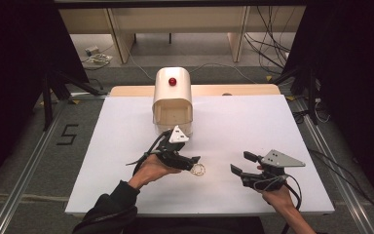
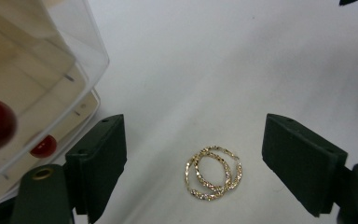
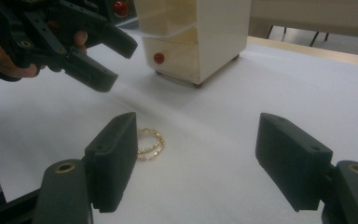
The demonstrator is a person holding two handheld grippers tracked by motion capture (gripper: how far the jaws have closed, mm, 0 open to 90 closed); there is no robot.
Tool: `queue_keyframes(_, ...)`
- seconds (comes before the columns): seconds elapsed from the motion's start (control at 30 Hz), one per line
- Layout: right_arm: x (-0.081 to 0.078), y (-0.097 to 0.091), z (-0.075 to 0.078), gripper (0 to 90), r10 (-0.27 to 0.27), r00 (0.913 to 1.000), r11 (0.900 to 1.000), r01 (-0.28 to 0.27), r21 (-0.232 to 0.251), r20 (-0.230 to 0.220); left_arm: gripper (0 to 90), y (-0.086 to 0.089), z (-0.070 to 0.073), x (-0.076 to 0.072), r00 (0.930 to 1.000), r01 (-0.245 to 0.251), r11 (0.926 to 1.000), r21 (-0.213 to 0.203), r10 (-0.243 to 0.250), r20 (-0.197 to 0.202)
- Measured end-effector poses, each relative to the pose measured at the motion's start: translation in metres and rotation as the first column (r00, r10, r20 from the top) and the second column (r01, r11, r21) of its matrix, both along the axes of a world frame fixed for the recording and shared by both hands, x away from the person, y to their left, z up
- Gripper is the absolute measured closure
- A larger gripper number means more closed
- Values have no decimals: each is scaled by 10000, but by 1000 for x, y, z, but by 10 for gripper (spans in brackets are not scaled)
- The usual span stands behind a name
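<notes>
Two gold sparkly hoops (image 1: 198,170) lie overlapped on the white table (image 1: 253,122). My left gripper (image 1: 187,155) hovers just left of them, open; in the left gripper view the hoops (image 2: 213,172) lie between its spread jaws (image 2: 195,140), untouched. My right gripper (image 1: 243,163) is open to the right of the hoops, with nothing between its jaws. In the right gripper view (image 3: 196,135) the hoops (image 3: 149,143) sit beside its left jaw, and the left gripper (image 3: 114,60) hangs above them.
A cream box (image 1: 173,92) with a red knob (image 1: 172,81) on top and a clear front stands behind the hoops at mid-table. A small red knob (image 3: 158,58) marks its low drawer. Bare table extends on both sides.
</notes>
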State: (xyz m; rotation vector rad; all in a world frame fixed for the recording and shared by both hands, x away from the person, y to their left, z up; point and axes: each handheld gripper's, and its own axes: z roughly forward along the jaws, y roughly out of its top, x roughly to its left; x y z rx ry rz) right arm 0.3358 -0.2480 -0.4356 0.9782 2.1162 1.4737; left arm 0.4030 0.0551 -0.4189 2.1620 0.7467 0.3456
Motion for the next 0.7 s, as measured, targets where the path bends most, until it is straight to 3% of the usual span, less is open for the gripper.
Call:
queue_keyframes(0.1, 0, 0, 0, 303, -23, 10000, 10000, 23, -11, -1, 216, -3, -5, 0, 9999, -92, 10000, 22, 93, -142)
queue_keyframes(0.33, 1, 0, 0, 303, -33, 10000, 10000, 33, 5, -54, 280, -9, -15, 6, 9969, -535, 9968, 592, 568, -545)
queue_keyframes(0.47, 1, 0, 0, 303, -13, 10000, 10000, 13, -23, -36, 317, -11, -18, 7, 9941, -704, 9956, 616, 751, -783)
queue_keyframes(0.7, 1, 1, 0, 303, -18, 10000, 10000, 18, -72, 14, 381, -16, -25, 7, 9920, -507, 9967, 639, 577, -1126)
